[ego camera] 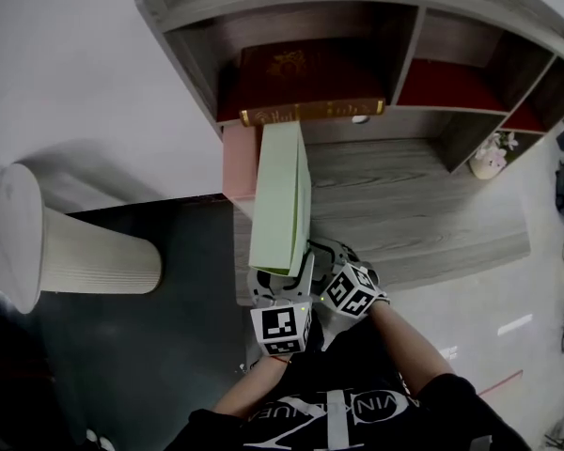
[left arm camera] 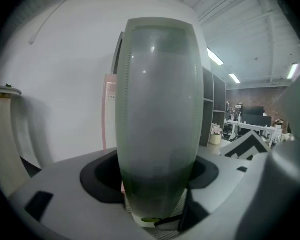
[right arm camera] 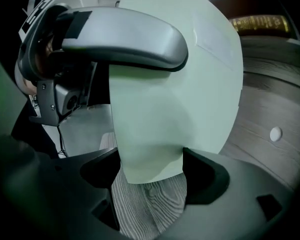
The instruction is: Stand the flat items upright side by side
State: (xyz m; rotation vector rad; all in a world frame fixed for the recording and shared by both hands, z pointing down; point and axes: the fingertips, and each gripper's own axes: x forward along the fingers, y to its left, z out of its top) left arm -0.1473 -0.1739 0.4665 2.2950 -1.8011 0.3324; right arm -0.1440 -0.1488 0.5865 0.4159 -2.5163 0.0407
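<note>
My left gripper [ego camera: 274, 285] is closed on the near end of the green book [ego camera: 280, 200], and my right gripper [ego camera: 321, 256] is clamped on it just beside the left. The book stands on edge over the desk [ego camera: 404, 205], running away from me. Its far end is near a pink book [ego camera: 238, 163]. Beyond, a red book [ego camera: 301, 78] lies flat in the shelf [ego camera: 414, 40].

HEAD VIEW: up top, staring steeply down on shelf [ego camera: 406, 50], tabletop [ego camera: 423, 205], left hand-held gripper [ego camera: 278, 278], right hand-held gripper [ego camera: 320, 254] | LEFT GRIPPER VIEW: nearly level along its jaws, pale green book [left arm camera: 157, 119] edge-on, right against the lens | RIGHT GRIPPER VIEW: just as close, tipped down onto tabletop | SHARED: all three catch that book; head and right also see the dark red book [ego camera: 310, 78].
</note>
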